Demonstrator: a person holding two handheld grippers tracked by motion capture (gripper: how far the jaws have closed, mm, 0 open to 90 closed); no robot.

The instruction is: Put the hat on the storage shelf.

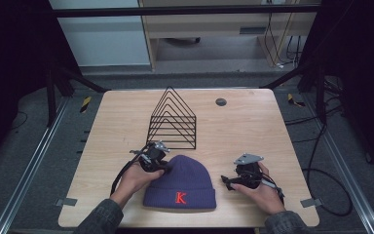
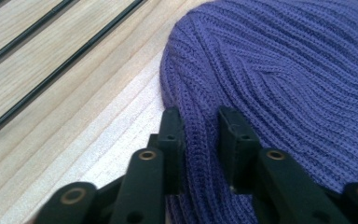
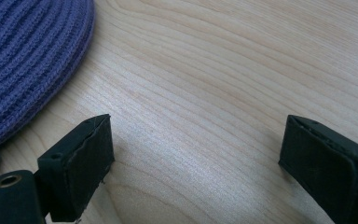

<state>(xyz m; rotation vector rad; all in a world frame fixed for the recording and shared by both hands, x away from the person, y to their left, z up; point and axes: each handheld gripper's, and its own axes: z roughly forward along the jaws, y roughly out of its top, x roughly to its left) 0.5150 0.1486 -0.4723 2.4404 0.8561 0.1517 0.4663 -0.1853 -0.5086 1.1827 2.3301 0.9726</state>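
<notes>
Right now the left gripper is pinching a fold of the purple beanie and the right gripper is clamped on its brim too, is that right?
Not quite. The left gripper does pinch a fold of the purple beanie, but the right gripper holds nothing: the right gripper view shows its jaws wide apart over bare table, beside the beanie and clear of it.

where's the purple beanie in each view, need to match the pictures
High view: the purple beanie lies at the table's near edge, between the two hands.
Left gripper view: it covers the right and upper part, a fold pinched in the left gripper.
Right gripper view: its edge fills the upper left corner.
Shared landmark: the light wooden table.
</notes>
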